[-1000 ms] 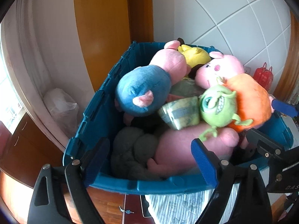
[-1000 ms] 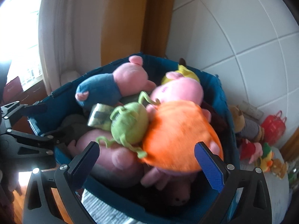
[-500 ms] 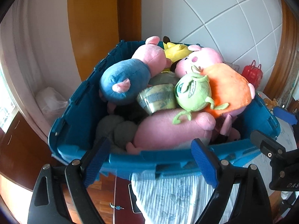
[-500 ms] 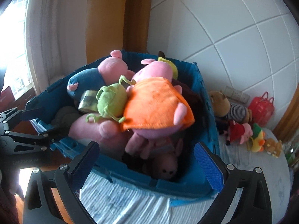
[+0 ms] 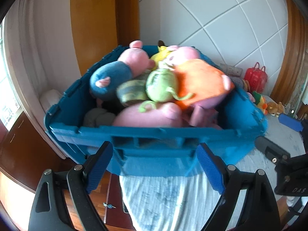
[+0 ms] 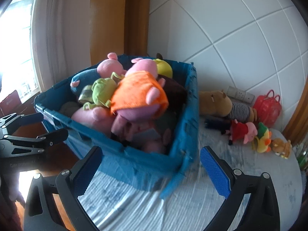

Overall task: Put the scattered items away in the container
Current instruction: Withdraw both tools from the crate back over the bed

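A blue plastic crate [image 5: 154, 146] [image 6: 134, 159] stands on a bed, piled high with plush toys: a pig in an orange dress [image 5: 202, 80] [image 6: 138, 92], a green one-eyed monster [image 5: 161, 84] [image 6: 102, 90], a pig in blue [image 5: 111, 79] and a large pink plush [image 5: 150, 115]. My left gripper [image 5: 154, 169] is open and empty, just in front of the crate's near wall. My right gripper [image 6: 152, 173] is open and empty, in front of the crate's near corner. Loose toys lie on the bed to the right: a brown plush in stripes [image 6: 217, 104], a small pig in red [image 6: 242, 132], a yellow-green toy [image 6: 262, 140] and a small brown toy [image 6: 282, 147].
A red toy bag [image 6: 267, 109] [image 5: 256, 77] leans on the white tiled wall. The striped bedsheet [image 6: 134, 202] runs under the crate. A wooden post and white curtain [image 5: 38, 48] stand behind the crate. A wooden floor with keys [image 5: 108, 205] lies below left.
Both grippers have pulled back and lowered away from the crate, so it looks farther off and its outer wall shows. More loose toys on the bed have come into the right wrist view.
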A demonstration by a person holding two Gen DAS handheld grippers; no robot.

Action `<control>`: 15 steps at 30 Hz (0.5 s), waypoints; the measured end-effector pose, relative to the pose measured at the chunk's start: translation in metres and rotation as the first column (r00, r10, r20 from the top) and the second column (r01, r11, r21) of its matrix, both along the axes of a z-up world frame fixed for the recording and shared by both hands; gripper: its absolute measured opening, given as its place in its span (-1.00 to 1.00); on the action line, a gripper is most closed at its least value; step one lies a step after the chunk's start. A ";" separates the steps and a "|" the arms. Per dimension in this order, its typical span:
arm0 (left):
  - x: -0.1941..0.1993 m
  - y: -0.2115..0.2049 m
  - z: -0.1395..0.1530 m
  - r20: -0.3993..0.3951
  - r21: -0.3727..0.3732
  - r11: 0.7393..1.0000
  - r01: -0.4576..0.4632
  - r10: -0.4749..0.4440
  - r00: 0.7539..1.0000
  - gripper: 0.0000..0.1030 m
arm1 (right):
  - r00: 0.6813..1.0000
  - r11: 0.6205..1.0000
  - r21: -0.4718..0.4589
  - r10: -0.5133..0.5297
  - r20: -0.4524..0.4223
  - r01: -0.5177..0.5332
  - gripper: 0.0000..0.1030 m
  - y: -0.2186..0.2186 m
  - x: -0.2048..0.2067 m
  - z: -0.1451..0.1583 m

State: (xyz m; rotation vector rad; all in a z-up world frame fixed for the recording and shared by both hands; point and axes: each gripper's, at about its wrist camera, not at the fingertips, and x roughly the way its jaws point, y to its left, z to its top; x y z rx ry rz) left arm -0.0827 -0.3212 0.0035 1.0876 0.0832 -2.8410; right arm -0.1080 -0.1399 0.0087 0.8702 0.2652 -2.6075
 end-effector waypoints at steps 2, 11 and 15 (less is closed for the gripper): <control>0.005 0.014 -0.002 0.005 0.000 1.000 0.005 -0.005 1.000 0.74 | 1.000 1.000 0.004 0.005 0.010 -0.005 1.00 0.012 0.004 -0.003; 0.029 0.065 -0.010 0.030 -0.026 1.000 -0.010 0.011 0.999 0.74 | 0.999 0.999 -0.021 0.044 0.031 -0.044 1.00 0.056 0.022 -0.011; 0.037 0.088 -0.012 0.036 -0.038 0.999 0.001 0.001 0.999 0.74 | 0.998 0.998 -0.029 0.054 0.036 -0.053 1.00 0.073 0.028 -0.014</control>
